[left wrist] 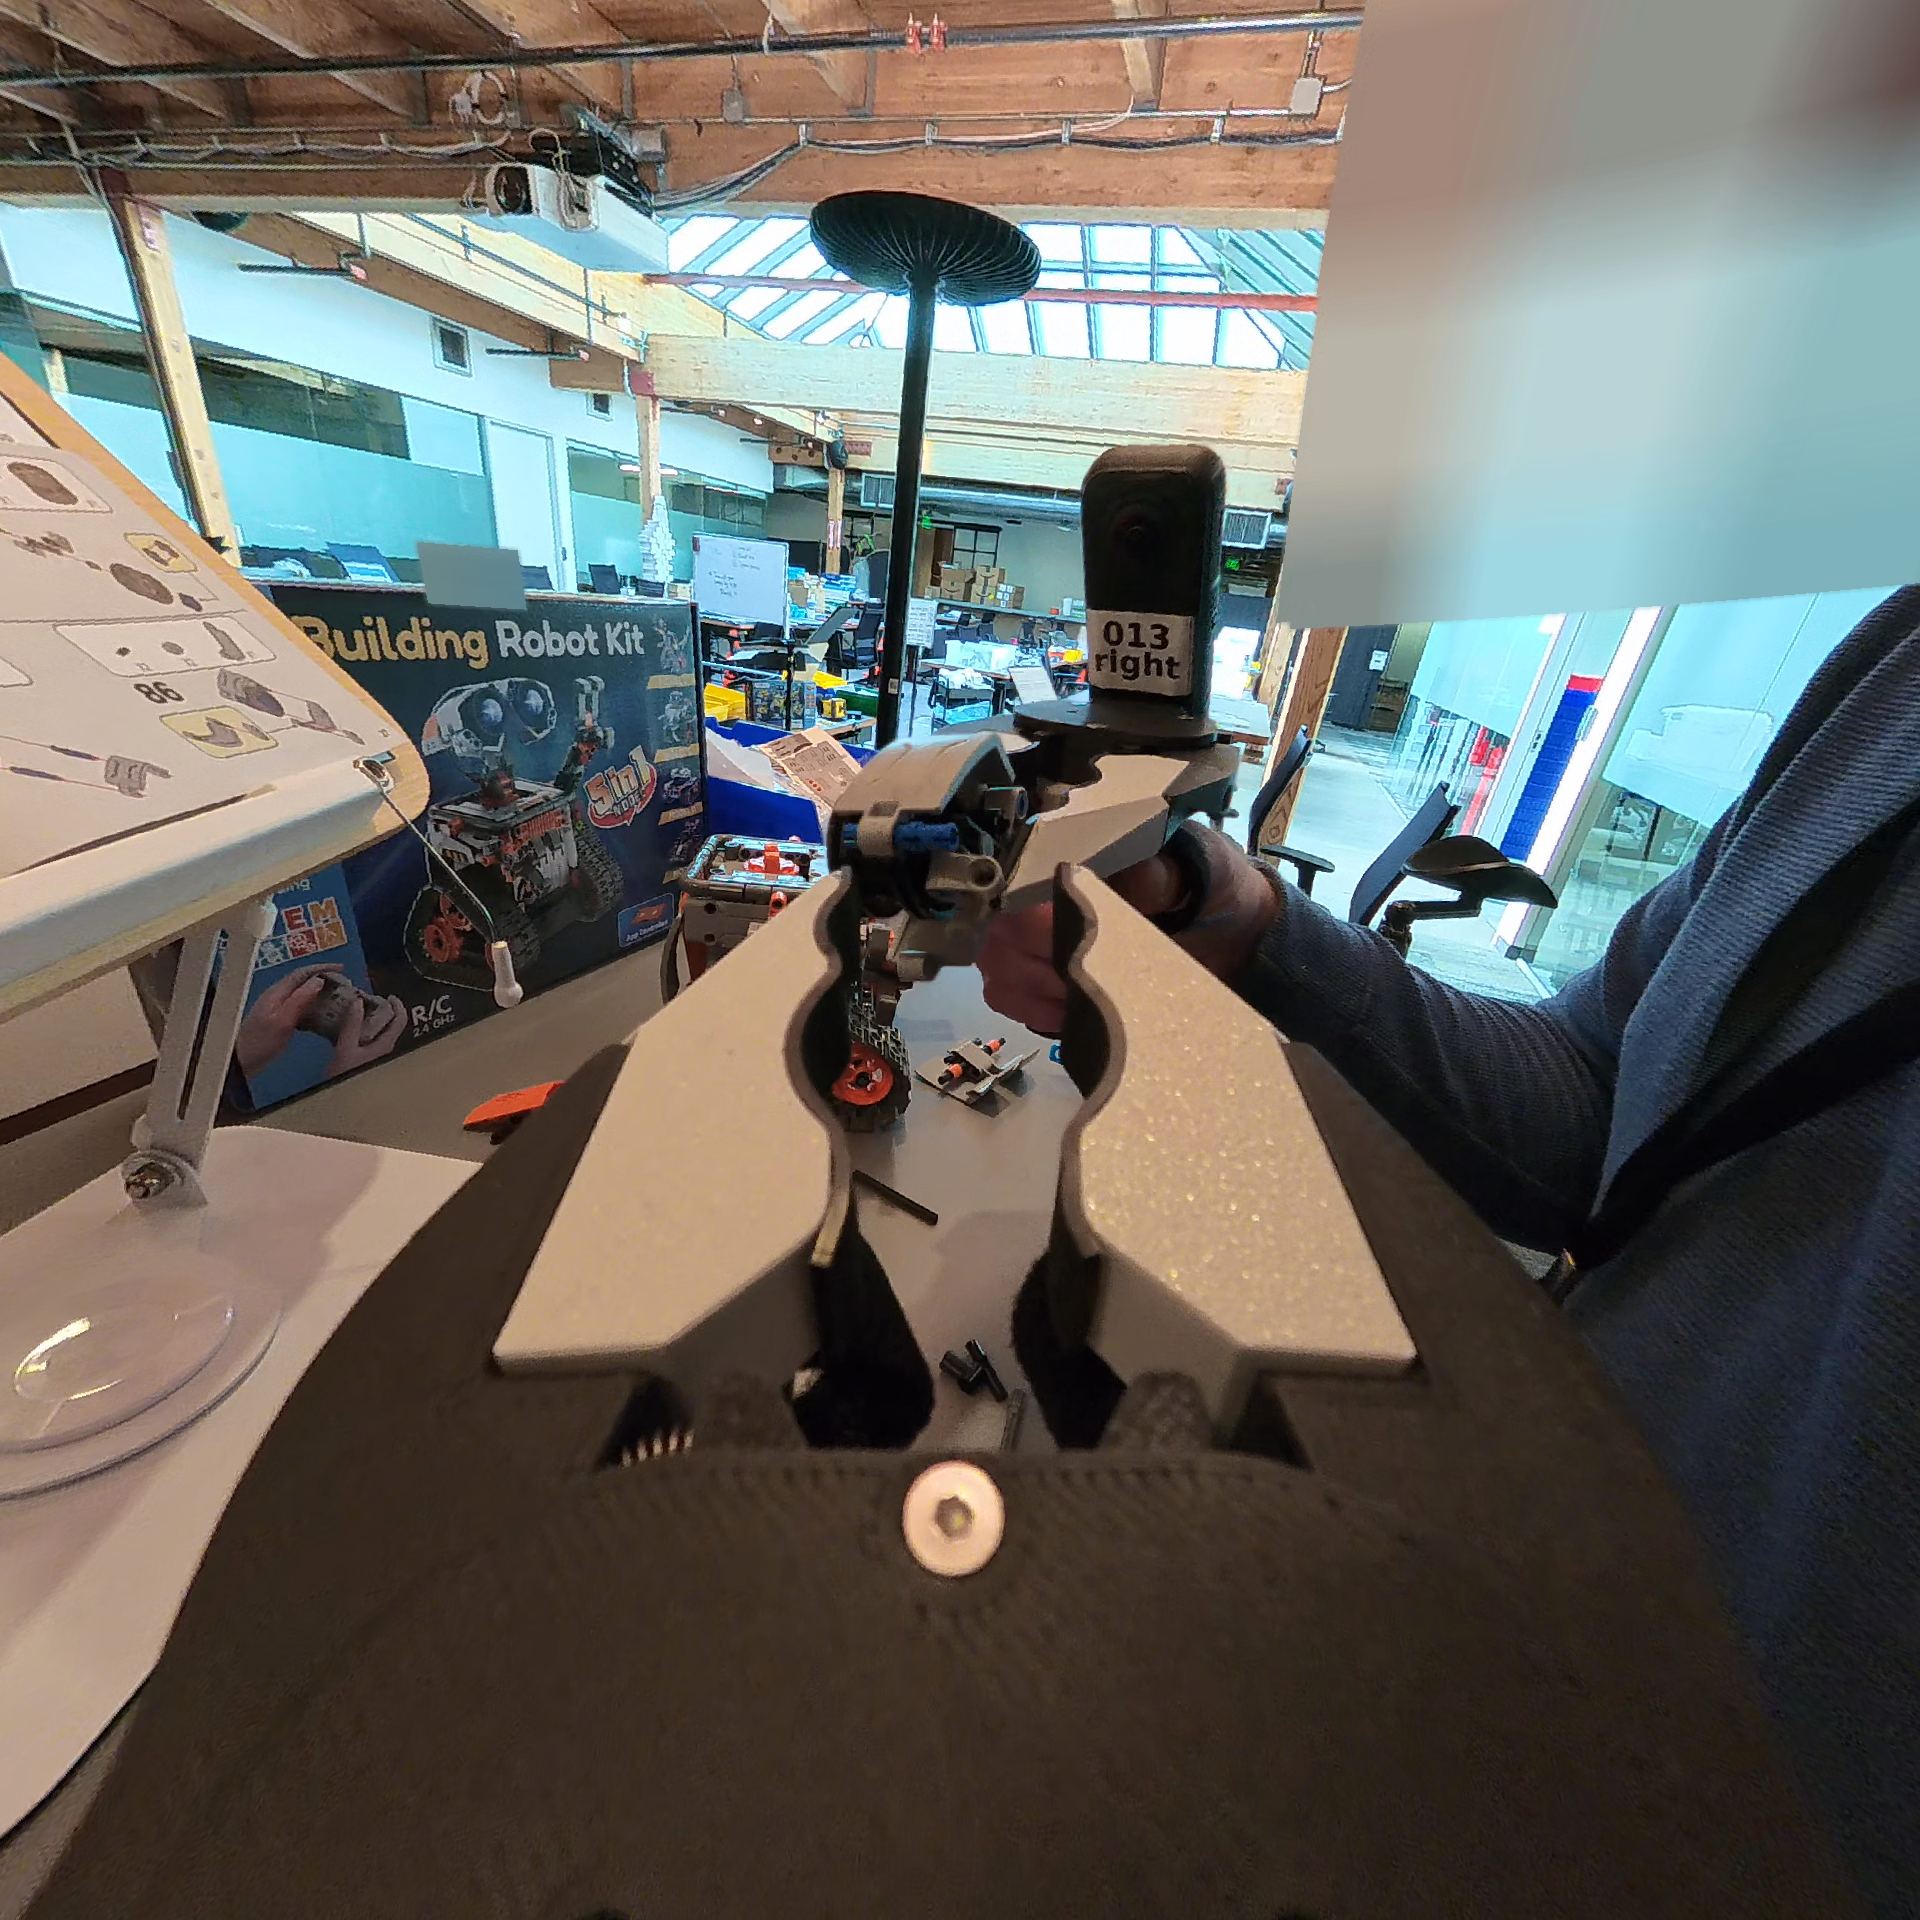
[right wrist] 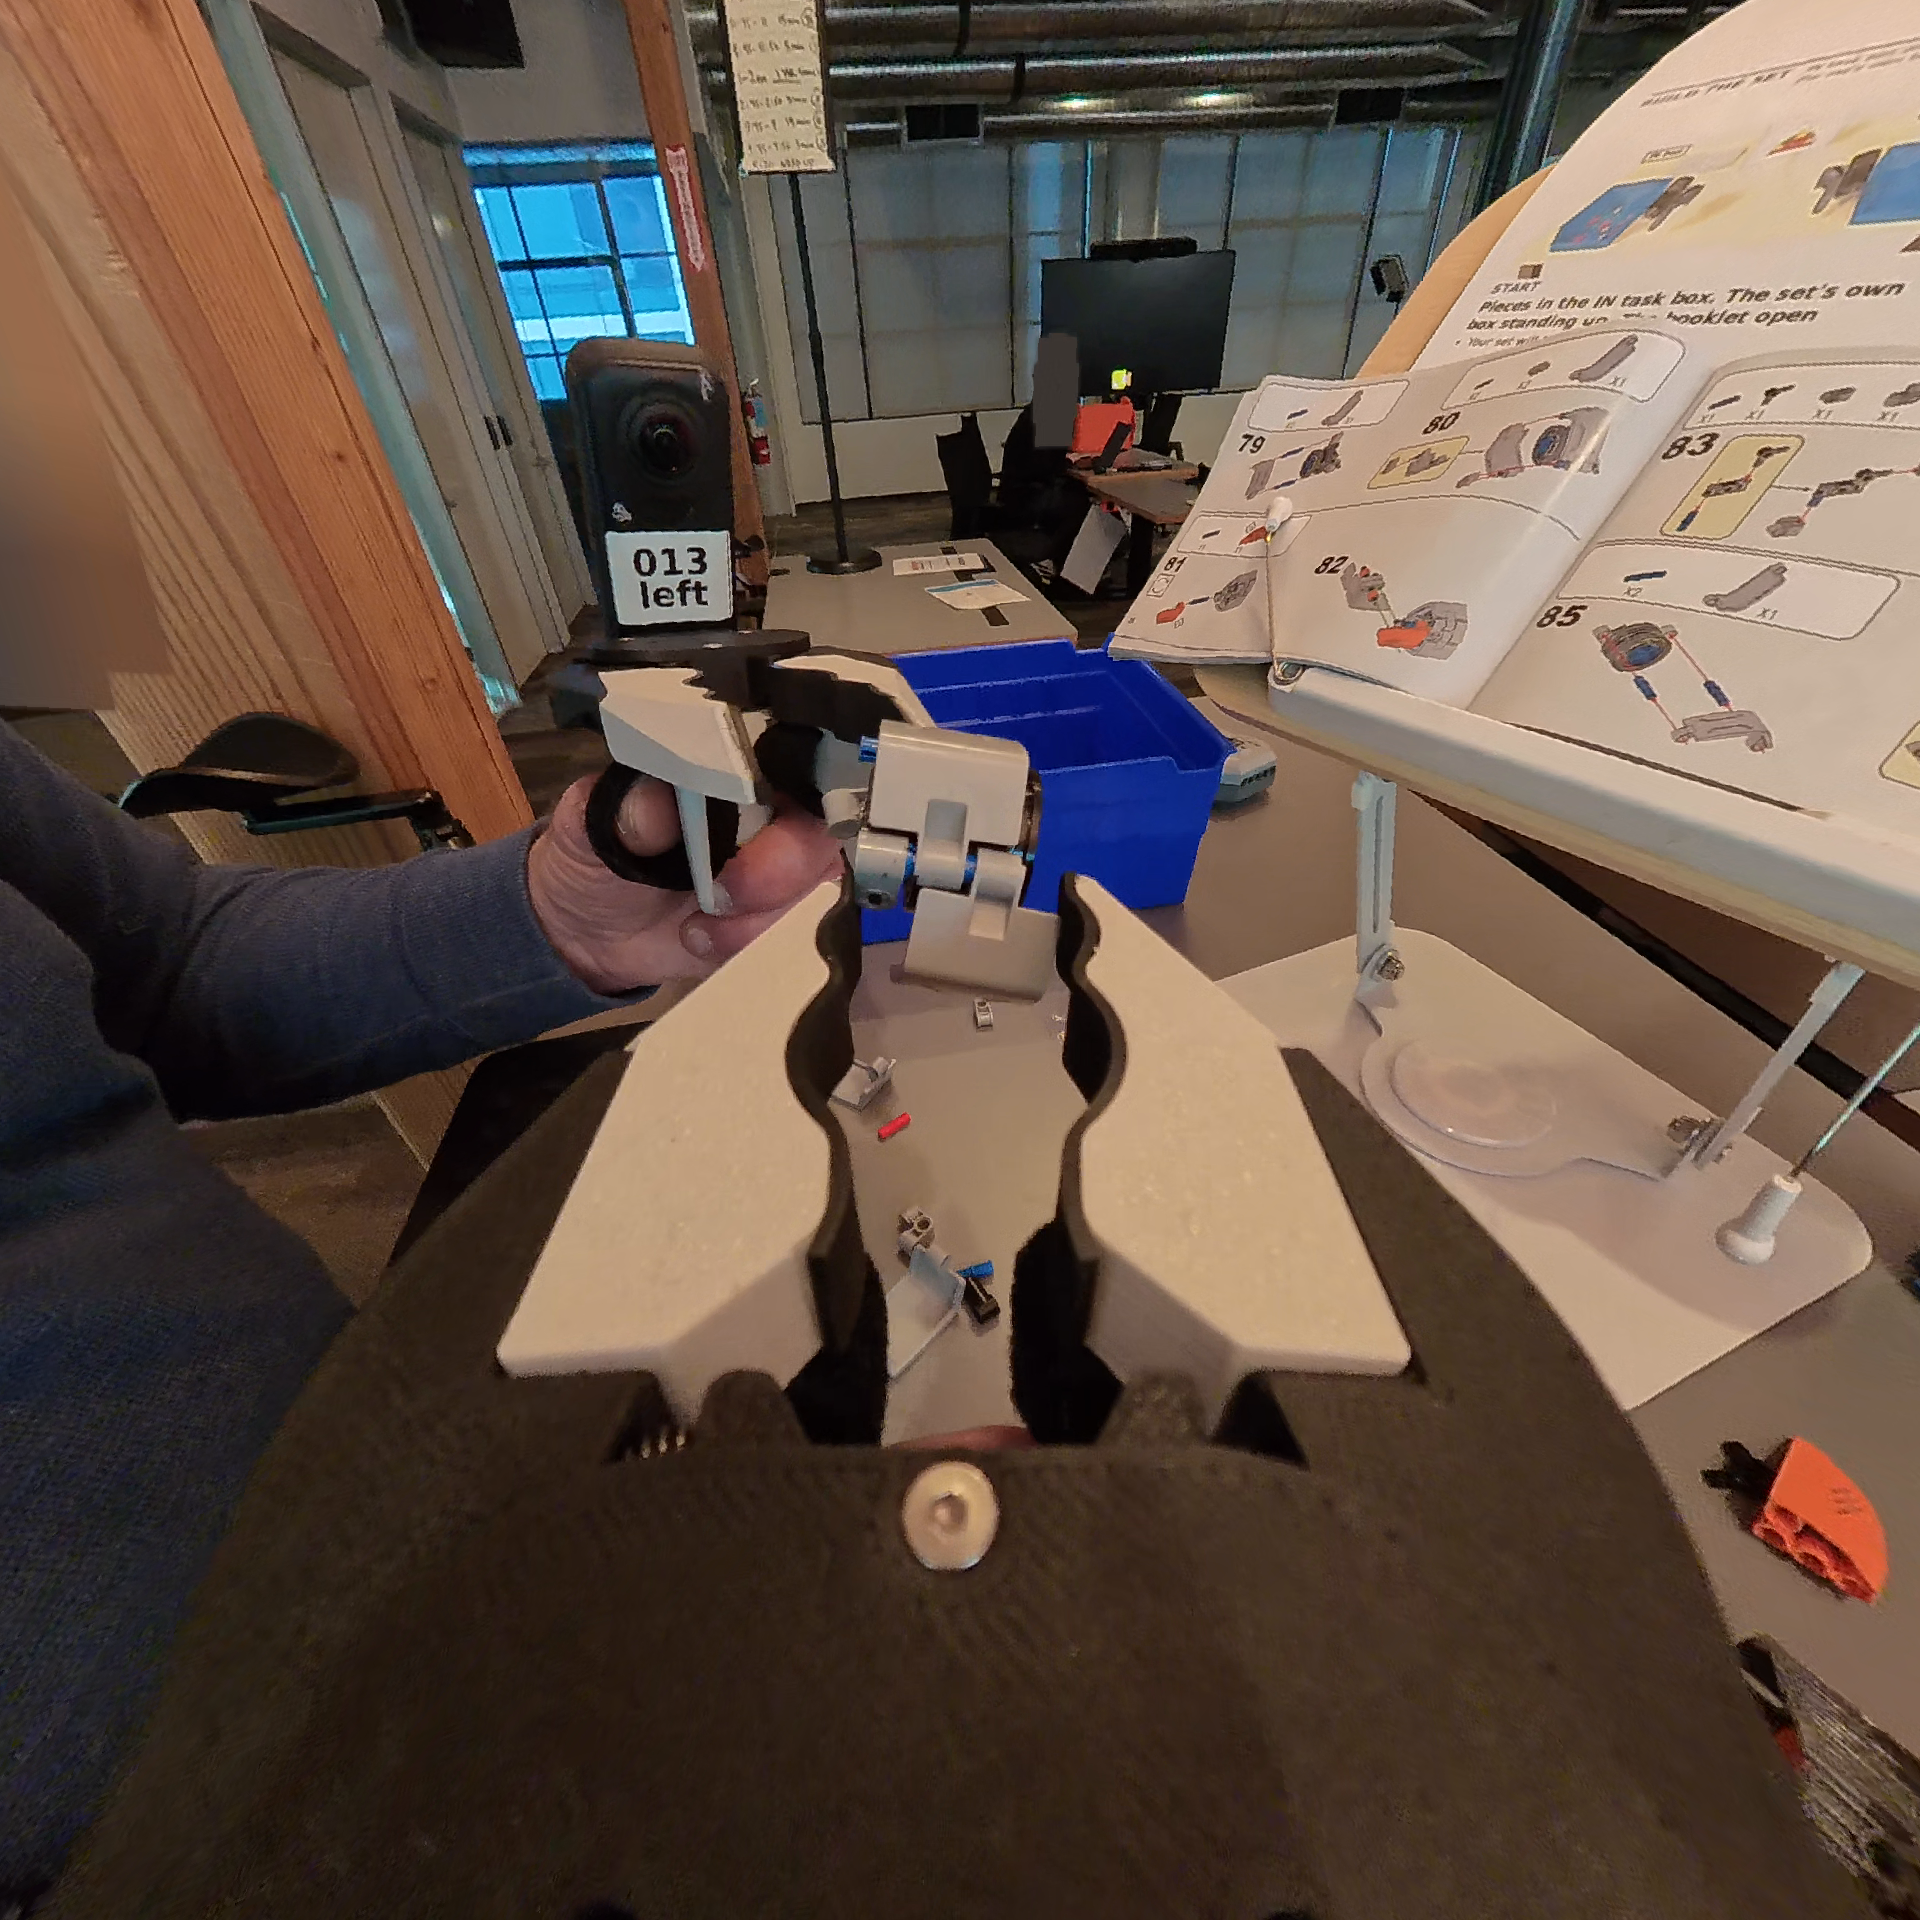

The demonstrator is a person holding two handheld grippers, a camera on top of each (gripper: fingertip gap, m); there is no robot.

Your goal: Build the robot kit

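Grey, speckled plastic fingers with wavy black inner edges make up the left gripper (left wrist: 951,904). They stand partly apart, their tips pressed against a small assembly (left wrist: 914,821) of grey bricks and blue pins held clear of the table (left wrist: 977,1164).

The right gripper (right wrist: 956,914) is built the same way. It meets the assembly from the opposite side, jaws equally spread and clamped about the flat grey plate at its bottom. A hand (right wrist: 644,894) in a blue knitted sleeve grasps the left gripper's handle.

Short black pins (left wrist: 971,1366) lie on the smooth grey tabletop under the left gripper. Under the right one lie small grey pieces (right wrist: 935,1257). A black tyre with an orange hub (left wrist: 868,1081) sits below the assembly, and a ribbed orange piece (right wrist: 1818,1517) lies off to the side.

A white stand (left wrist: 187,1039) tilts an open booklet (right wrist: 1558,540) over the table's edge. Behind it are a blue bin (right wrist: 1091,748) and a dark printed box (left wrist: 499,810), partly hidden by the grippers.
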